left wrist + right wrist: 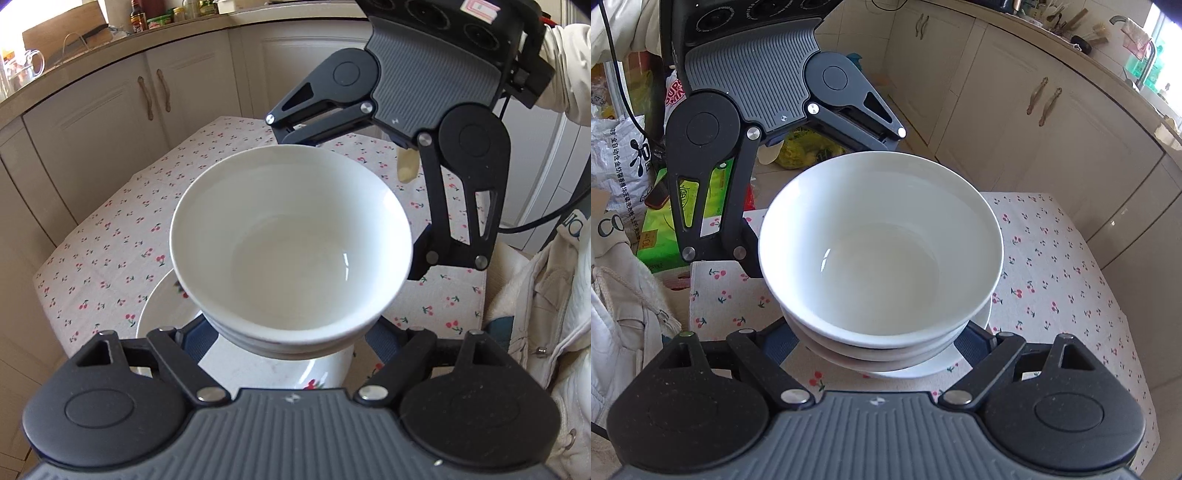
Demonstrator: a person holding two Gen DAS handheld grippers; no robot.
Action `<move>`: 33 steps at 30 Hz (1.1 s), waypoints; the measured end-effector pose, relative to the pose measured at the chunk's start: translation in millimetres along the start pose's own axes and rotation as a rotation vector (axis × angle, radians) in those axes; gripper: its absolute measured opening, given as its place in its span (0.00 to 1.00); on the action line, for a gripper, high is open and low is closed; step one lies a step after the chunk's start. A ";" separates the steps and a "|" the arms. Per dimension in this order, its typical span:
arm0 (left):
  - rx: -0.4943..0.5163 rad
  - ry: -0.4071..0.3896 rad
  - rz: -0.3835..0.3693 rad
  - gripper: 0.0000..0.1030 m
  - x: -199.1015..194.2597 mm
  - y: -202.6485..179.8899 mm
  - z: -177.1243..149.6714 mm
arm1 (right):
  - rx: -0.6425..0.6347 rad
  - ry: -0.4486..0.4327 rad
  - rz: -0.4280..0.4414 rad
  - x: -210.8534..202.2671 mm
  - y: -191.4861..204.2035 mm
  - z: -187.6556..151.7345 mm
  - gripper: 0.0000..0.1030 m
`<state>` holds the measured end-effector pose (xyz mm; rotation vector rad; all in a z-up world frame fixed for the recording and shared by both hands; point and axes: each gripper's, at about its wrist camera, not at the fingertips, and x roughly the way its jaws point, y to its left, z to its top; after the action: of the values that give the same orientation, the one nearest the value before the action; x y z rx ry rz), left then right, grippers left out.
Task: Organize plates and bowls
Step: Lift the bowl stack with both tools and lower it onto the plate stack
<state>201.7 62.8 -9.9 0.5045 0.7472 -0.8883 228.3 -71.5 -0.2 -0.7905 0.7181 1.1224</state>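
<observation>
A stack of white bowls (pixel 291 243) is held between both grippers above a white plate with a cherry pattern (pixel 166 306) on the cherry-print tablecloth (pixel 110 240). My left gripper (pixel 291 332) has its fingers spread around the near side of the stack. My right gripper (pixel 347 206) faces it from the far side, fingers spread around the bowls. In the right wrist view the bowl stack (pixel 882 247) fills the centre, over the plate (pixel 938 362), with the right gripper (pixel 882 332) around it and the left gripper (pixel 827 206) opposite.
Cream kitchen cabinets (pixel 147 99) stand behind the table, with bottles on the counter (pixel 140 16). A white jacket (pixel 546 314) hangs at the right. Bags and a green box (pixel 661 221) lie on the floor left of the table (pixel 1071 280).
</observation>
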 end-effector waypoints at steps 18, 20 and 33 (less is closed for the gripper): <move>-0.043 0.054 -0.006 0.83 16.0 37.1 -18.1 | 0.010 0.019 0.057 49.2 -25.3 16.6 0.89; -0.045 0.055 -0.011 0.83 17.6 39.1 -17.9 | 0.013 0.021 0.056 49.6 -25.8 16.0 0.89; -0.076 0.059 -0.040 0.83 23.4 49.1 -22.7 | 0.036 0.038 0.075 58.6 -31.5 13.6 0.89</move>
<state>243.9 92.9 -37.9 0.4512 0.8441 -0.8816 276.0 -38.6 -35.6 -0.7613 0.8032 1.1619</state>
